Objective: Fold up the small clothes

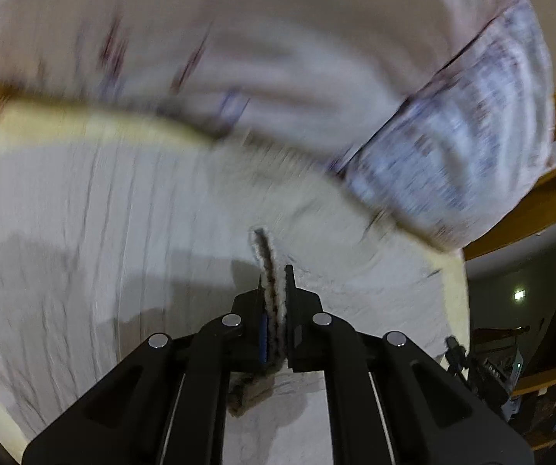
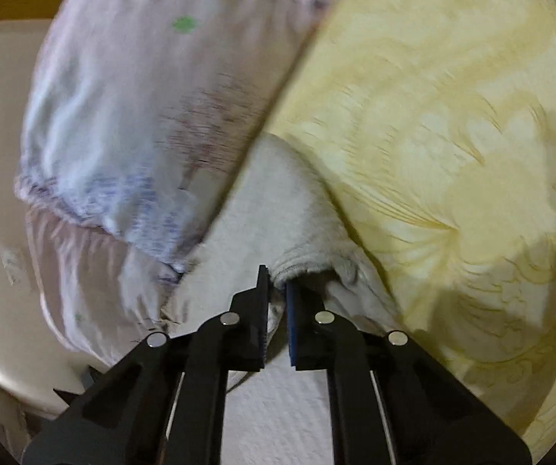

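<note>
Two close downward wrist views, sharing white towel (image 1: 123,252) and pillow (image 2: 123,116).

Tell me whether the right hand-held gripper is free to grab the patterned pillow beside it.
Probably not yet: the right hand-held gripper is shut on the white cloth. The pillow lies close, unobstructed.

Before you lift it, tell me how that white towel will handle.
Probably floppy: the white towel already bunches and sags where the right gripper pinches it. Likely light for its size. The left gripper clamps a doubled edge, so the nubby weave should not slip easily.
</note>
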